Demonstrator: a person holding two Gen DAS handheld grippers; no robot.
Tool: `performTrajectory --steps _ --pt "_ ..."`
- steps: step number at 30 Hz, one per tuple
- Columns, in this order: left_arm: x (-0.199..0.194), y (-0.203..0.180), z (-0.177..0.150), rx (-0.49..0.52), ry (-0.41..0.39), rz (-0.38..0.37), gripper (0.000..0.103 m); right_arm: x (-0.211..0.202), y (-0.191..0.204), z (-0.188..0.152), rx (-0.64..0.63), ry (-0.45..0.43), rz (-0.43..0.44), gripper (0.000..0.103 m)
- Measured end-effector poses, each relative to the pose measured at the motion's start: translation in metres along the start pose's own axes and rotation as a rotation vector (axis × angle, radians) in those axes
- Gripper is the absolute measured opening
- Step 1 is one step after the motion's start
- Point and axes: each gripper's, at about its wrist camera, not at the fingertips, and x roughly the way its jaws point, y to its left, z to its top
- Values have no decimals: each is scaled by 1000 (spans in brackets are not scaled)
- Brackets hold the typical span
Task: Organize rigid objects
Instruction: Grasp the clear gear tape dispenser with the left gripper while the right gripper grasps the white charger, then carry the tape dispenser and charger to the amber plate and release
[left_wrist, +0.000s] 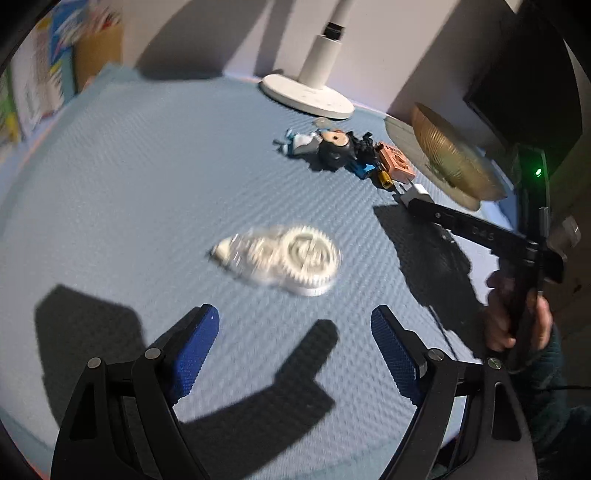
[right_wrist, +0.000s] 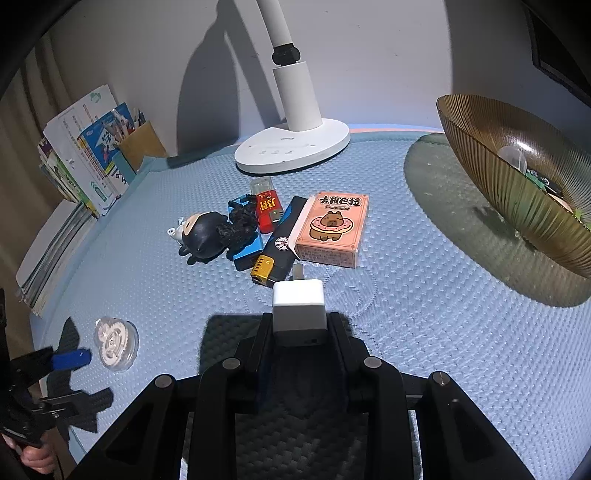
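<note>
My right gripper (right_wrist: 300, 325) is shut on a white charger block (right_wrist: 299, 306), held just above the blue mat near a cluster of small things. That cluster holds a pink card box (right_wrist: 330, 229), a black-haired figurine (right_wrist: 205, 236), a red lighter (right_wrist: 267, 212) and a black-and-gold lighter (right_wrist: 275, 254). My left gripper (left_wrist: 295, 332) stands open over the mat, nothing between its blue pads. Just ahead of it lies a clear case with white gears (left_wrist: 291, 256), blurred here and sharper in the right wrist view as the gear case (right_wrist: 116, 343). From the left wrist view the right gripper (left_wrist: 417, 201) is seen holding the charger (left_wrist: 415, 194).
An amber ribbed bowl (right_wrist: 517, 192) with a few items inside stands at the right on a round grey coaster (right_wrist: 443, 192). A white lamp base (right_wrist: 291, 149) sits at the back. Books and a box (right_wrist: 92, 158) line the left edge of the mat.
</note>
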Motion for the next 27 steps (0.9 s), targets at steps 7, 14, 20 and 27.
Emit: performTrajectory --steps 7,14,20,27 --pt "39 -30 43 120 14 -27 84 0 -2 0 6 0 6 27" --pt "41 -44 36 172 8 87 84 0 -5 0 9 -2 11 27" --pt "39 -44 27 67 -25 171 83 0 3 0 -29 -8 -31 27" --pt "28 -55 19 126 -86 145 46 -25 5 -19 -11 -22 12 26"
